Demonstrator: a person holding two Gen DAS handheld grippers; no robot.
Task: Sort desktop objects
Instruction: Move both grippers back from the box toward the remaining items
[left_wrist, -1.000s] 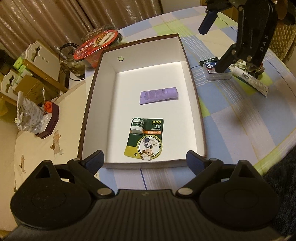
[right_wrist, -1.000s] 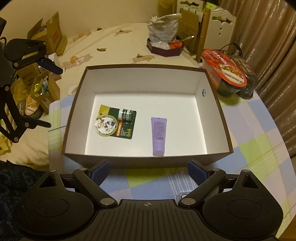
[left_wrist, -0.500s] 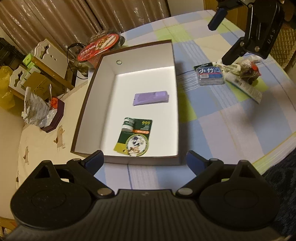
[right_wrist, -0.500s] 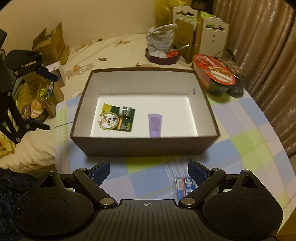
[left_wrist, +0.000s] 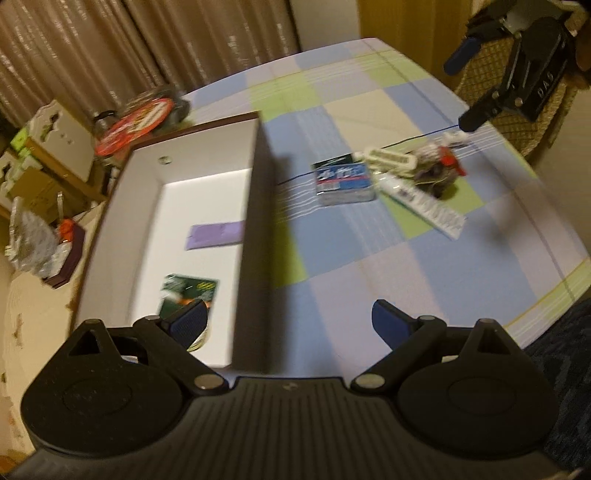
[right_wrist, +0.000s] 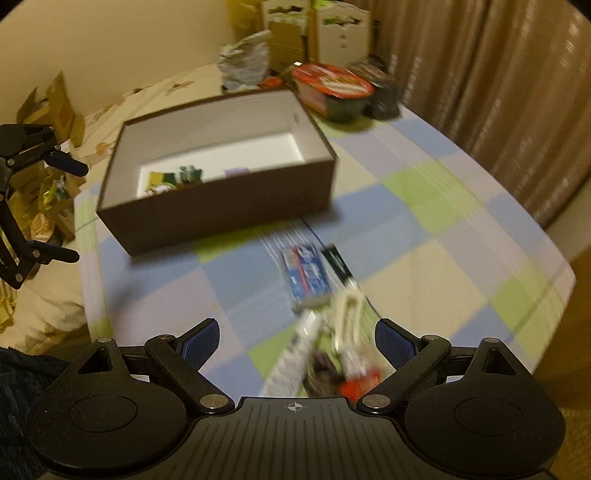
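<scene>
A brown box (left_wrist: 255, 192) with a white inside holds a purple tube (left_wrist: 216, 236) and a green card (left_wrist: 188, 291). On the checked cloth to its right lie a blue pack (left_wrist: 343, 181), a white clip (left_wrist: 391, 158), a white tube (left_wrist: 424, 206) and a red-and-black bundle (left_wrist: 439, 170). My left gripper (left_wrist: 290, 317) is open over the box's near right corner. My right gripper (right_wrist: 297, 341) is open just above the white tube (right_wrist: 295, 354), clip (right_wrist: 349, 314) and bundle (right_wrist: 354, 380), with the blue pack (right_wrist: 306, 277) ahead and the box (right_wrist: 221, 206) beyond.
A red-lidded noodle bowl (right_wrist: 332, 88) stands behind the box near the curtain. Cartons and a foil bag (right_wrist: 243, 62) sit off the table's far side. The table edge (left_wrist: 546, 295) curves round at the right. The right gripper (left_wrist: 463, 90) hangs over the far right corner.
The right gripper has drawn back from the box, so the loose items now lie between its fingers. The left gripper has swung right, past the box's right wall. Both views are blurred.
</scene>
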